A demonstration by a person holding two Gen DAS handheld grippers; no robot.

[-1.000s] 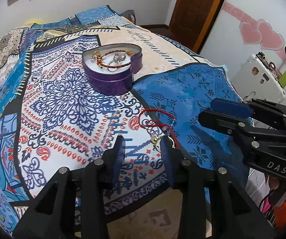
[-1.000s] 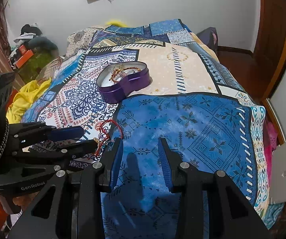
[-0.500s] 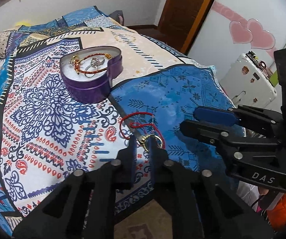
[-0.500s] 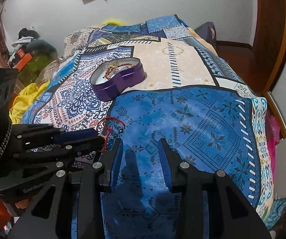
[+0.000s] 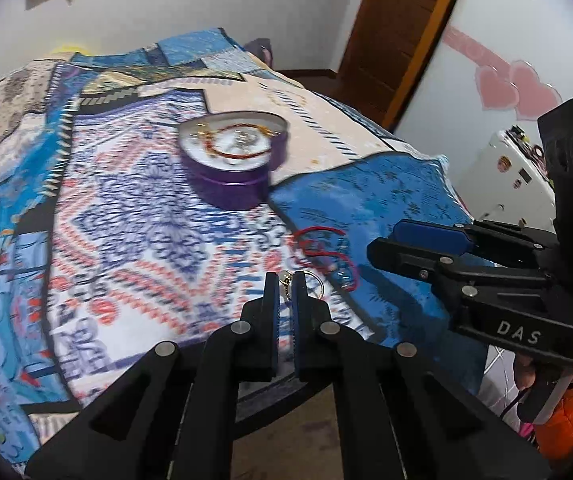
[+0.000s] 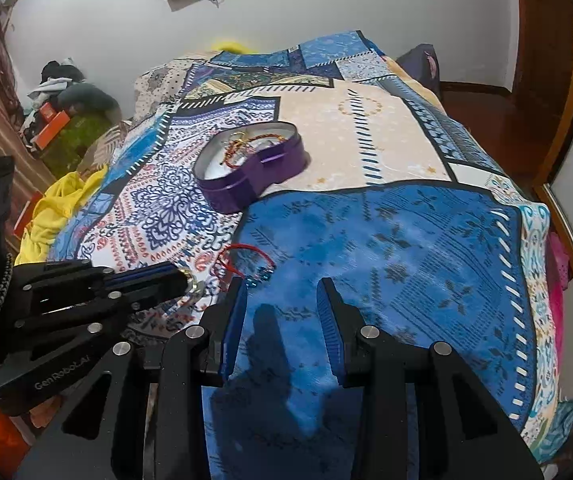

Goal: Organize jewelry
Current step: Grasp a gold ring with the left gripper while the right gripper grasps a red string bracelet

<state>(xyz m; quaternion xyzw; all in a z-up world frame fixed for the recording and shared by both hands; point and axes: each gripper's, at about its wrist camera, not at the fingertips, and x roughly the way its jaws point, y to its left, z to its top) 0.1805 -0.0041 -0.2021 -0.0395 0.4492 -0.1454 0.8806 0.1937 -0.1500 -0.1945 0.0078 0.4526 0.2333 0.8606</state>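
Note:
A purple heart-shaped tin [image 5: 232,176] sits open on the patterned bedspread, with a red-and-gold bracelet and silver pieces inside; it also shows in the right wrist view [image 6: 252,172]. A red cord bracelet [image 5: 324,248] with a gold clasp and ring lies nearer, also in the right wrist view [image 6: 242,264]. My left gripper [image 5: 285,282] is shut on the clasp end of that bracelet; it shows from the side in the right wrist view [image 6: 184,278]. My right gripper [image 6: 282,292] is open and empty, just right of the bracelet over the blue patch; it also shows in the left wrist view [image 5: 414,242].
The bedspread [image 6: 406,248] covers the bed up to its near and right edges. Yellow cloth [image 6: 58,208] and clutter lie off the left side. A white appliance [image 5: 506,176] and a wooden door [image 5: 398,32] stand to the right.
My left gripper closed from open onto the clasp end of the red cord bracelet and has lifted and swung. The right gripper stayed open and shifted only slightly.

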